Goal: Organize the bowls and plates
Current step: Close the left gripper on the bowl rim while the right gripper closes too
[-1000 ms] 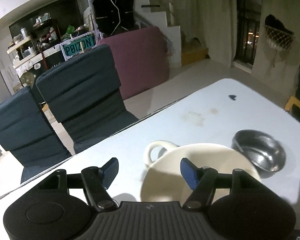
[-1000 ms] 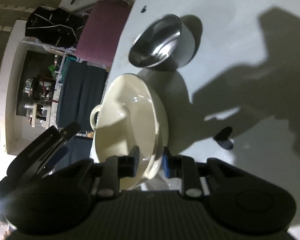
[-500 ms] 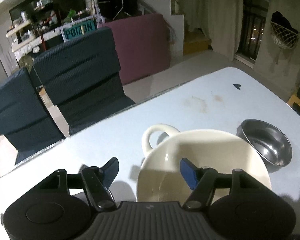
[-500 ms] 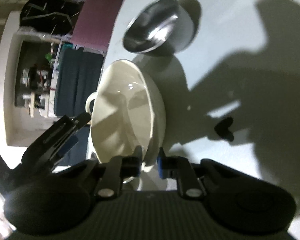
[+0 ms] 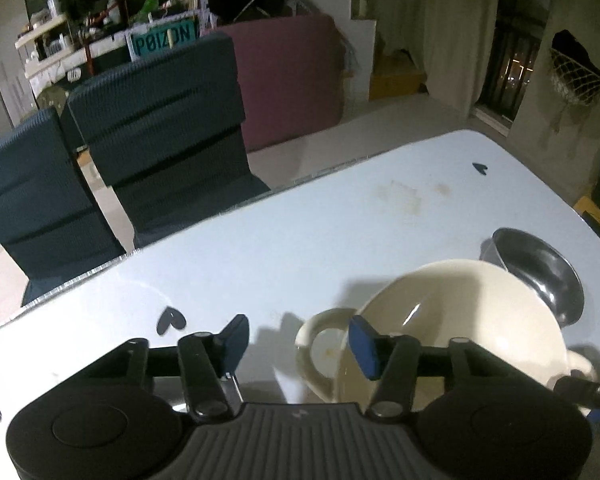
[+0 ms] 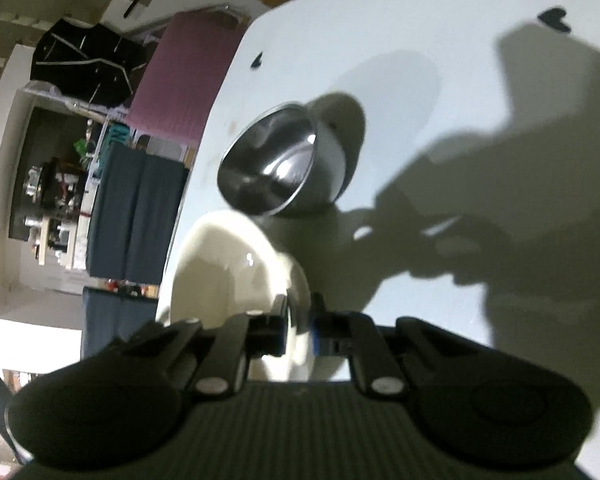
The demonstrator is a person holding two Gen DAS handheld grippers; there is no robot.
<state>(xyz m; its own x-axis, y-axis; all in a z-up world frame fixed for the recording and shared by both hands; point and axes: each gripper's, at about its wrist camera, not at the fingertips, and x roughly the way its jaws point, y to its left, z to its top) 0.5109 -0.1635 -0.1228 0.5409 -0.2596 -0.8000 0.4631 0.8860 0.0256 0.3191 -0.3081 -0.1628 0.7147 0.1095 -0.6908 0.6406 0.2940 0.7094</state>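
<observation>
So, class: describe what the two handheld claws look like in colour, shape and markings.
Both match: the left claw and the right claw each have a black plastic body with a ribbed centre panel, two rounded lobes, silver rivets on black linkage arms, and blue finger pads. No cables or sleeves show.

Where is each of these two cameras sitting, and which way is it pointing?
Left wrist: rides on the left gripper, looking down across the white table toward dark chairs; its closing fingers straddle the cream bowl's handle.
Right wrist: rides on the right gripper, rolled sideways, closing on the cream bowl rim.
Shared: cream bowl, steel bowl, table.
</observation>
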